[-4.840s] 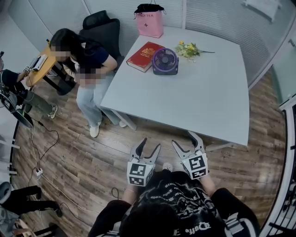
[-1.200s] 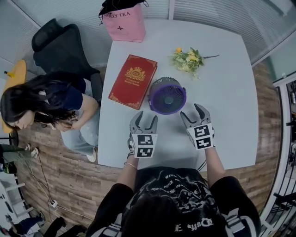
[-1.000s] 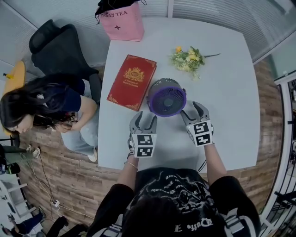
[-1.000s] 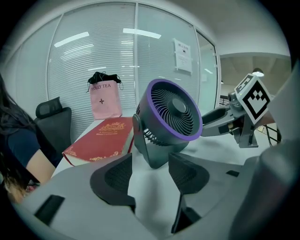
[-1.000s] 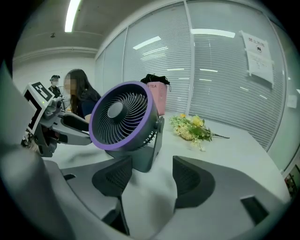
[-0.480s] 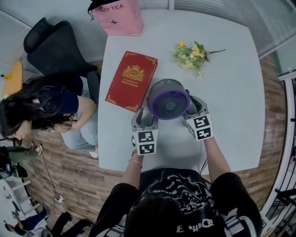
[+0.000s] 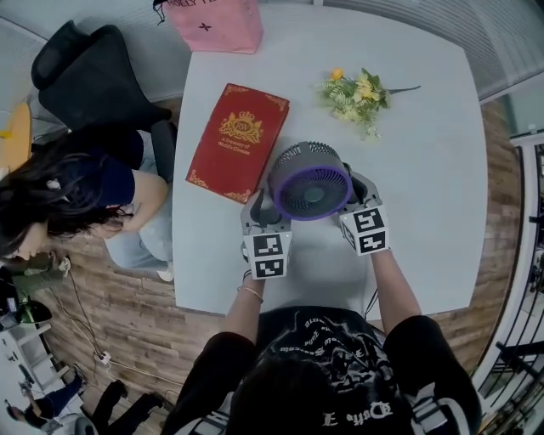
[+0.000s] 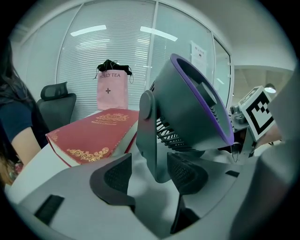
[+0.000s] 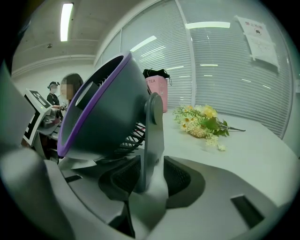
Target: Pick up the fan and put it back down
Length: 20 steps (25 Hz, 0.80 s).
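Left gripper (image 7: 262,211), right gripper (image 7: 357,191) reached fan (image 7: 310,181), jaws closing round stand arms (image 8: 151,140)

Bright, even light from ceiling strips (image 9: 67,14); fisheye edges bend, near foreground blurs.

We take the white table (image 7: 425,212) as our reference. On its left part lies a closed red book (image 7: 238,140) with gold ornament on the cover. A small bunch of yellow flowers (image 7: 361,89) lies on its far right part, well apart from the book. A pink paper bag (image 7: 217,21) stands upright at its far edge. Beside its left edge we note a black office chair (image 7: 85,81) and a seated person (image 7: 76,191), on a wooden floor (image 7: 102,314).
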Each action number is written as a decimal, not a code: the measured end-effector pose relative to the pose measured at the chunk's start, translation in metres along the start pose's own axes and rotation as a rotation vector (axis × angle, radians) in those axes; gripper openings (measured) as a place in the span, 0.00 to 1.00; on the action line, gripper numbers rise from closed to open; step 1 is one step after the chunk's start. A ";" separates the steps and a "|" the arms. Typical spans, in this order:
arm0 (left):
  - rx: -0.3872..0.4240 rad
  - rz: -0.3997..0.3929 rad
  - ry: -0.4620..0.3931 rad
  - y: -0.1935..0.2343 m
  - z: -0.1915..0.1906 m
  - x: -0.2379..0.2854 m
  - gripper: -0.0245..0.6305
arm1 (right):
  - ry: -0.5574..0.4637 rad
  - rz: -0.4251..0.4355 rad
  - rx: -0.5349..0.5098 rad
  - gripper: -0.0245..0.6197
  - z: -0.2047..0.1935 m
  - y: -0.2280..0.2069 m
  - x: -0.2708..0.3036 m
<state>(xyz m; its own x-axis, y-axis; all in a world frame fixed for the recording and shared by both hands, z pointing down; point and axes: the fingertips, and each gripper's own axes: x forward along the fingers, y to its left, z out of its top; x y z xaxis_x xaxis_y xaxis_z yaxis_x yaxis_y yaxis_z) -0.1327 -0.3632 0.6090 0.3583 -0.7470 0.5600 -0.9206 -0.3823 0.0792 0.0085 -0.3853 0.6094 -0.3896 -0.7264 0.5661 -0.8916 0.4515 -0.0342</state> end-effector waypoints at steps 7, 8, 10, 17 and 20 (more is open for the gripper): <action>0.010 0.011 -0.012 0.007 0.004 0.004 0.25 | -0.010 -0.019 0.023 0.15 0.001 -0.003 0.001; 0.015 0.016 -0.013 0.008 0.004 0.004 0.24 | -0.009 -0.016 0.027 0.15 0.001 -0.003 0.001; 0.038 0.016 -0.018 0.008 0.005 0.005 0.22 | -0.005 -0.014 0.029 0.15 0.002 -0.002 0.001; 0.008 -0.009 -0.019 0.009 0.007 0.004 0.16 | 0.005 -0.007 0.044 0.16 0.002 0.002 -0.001; 0.008 -0.021 -0.008 0.011 0.007 0.001 0.16 | 0.009 0.006 0.068 0.16 0.005 0.005 -0.004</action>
<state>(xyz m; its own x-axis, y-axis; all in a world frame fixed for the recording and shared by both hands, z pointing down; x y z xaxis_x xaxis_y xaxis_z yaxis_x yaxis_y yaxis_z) -0.1411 -0.3717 0.6041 0.3787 -0.7431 0.5517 -0.9118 -0.4019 0.0845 0.0048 -0.3829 0.6033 -0.3936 -0.7190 0.5728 -0.9029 0.4196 -0.0936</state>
